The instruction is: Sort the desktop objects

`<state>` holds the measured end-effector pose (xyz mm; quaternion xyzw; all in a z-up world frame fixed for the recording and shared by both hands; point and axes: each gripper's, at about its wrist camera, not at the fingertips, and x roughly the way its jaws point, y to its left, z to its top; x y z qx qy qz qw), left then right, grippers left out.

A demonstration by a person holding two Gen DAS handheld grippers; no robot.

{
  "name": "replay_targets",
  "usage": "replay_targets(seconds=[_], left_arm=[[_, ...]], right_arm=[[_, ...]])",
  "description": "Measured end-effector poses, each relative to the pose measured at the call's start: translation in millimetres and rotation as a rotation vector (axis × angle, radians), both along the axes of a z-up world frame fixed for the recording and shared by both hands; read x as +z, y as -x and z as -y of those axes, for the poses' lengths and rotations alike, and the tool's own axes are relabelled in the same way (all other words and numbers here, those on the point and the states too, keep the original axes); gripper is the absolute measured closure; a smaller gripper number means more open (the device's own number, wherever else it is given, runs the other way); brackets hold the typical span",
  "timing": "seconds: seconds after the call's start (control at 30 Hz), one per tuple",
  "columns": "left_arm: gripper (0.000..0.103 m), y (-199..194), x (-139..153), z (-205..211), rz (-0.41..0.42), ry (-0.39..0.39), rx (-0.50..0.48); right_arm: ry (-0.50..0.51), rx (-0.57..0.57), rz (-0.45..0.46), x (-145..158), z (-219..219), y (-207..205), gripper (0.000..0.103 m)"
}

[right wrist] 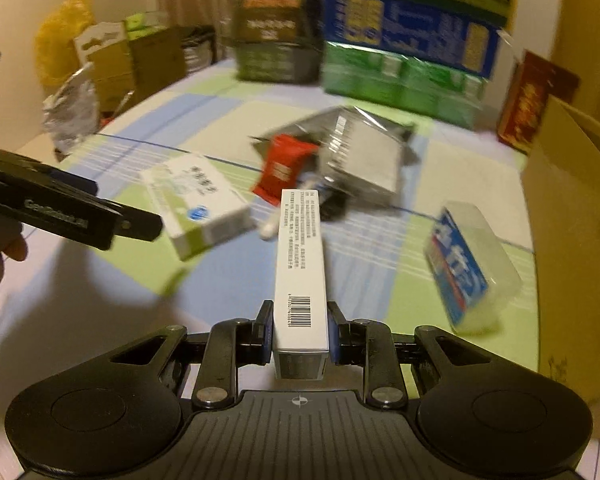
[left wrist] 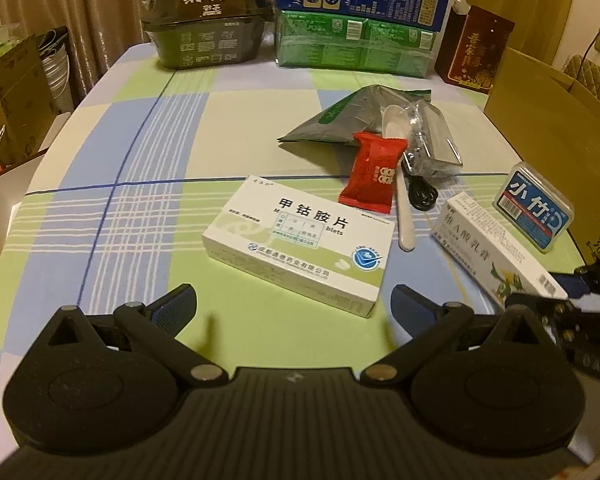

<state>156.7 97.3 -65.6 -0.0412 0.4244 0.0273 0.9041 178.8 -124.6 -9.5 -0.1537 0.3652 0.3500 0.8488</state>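
now my right jaws (right wrist: 298, 330) are clamped on the long ointment box (right wrist: 300, 264) just above the counter (right wrist: 364, 248), left jaws (left wrist: 294, 300) apart near the tablet box (left wrist: 300, 240); next, carry it to its group.

My grippers were black with blue pads (left wrist: 176, 304). The tablecloth (left wrist: 140, 160) was checked in pale green, light blue and cream, crossed by thin white and dark blue lines. The tablet box (left wrist: 300, 240) was white with green accents, the sachet (left wrist: 374, 172) red, the spoon (left wrist: 402, 200) white, and the floss case (left wrist: 534, 208) clear with a blue label.
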Motion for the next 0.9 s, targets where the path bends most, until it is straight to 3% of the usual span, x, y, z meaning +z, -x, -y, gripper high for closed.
replay_targets(seconds=[0.27, 0.47, 0.8, 0.9], left_arm=[[0.001, 7, -3, -10, -0.019, -0.002, 0.014], [0.001, 11, 0, -18, -0.007, 0.024, 0.037], [0.002, -2, -11, -15, -0.008, 0.015, 0.072], [0.009, -9, -16, -12, 0.0, 0.004, 0.08]], right_arm=[[0.025, 0.067, 0.019, -6, -31, -7, 0.08], [-0.063, 0.214, -0.137, -10, -33, 6, 0.08], [-0.031, 0.082, -0.085, -10, -22, -6, 0.08], [-0.018, 0.086, -0.066, -10, -24, -4, 0.08]])
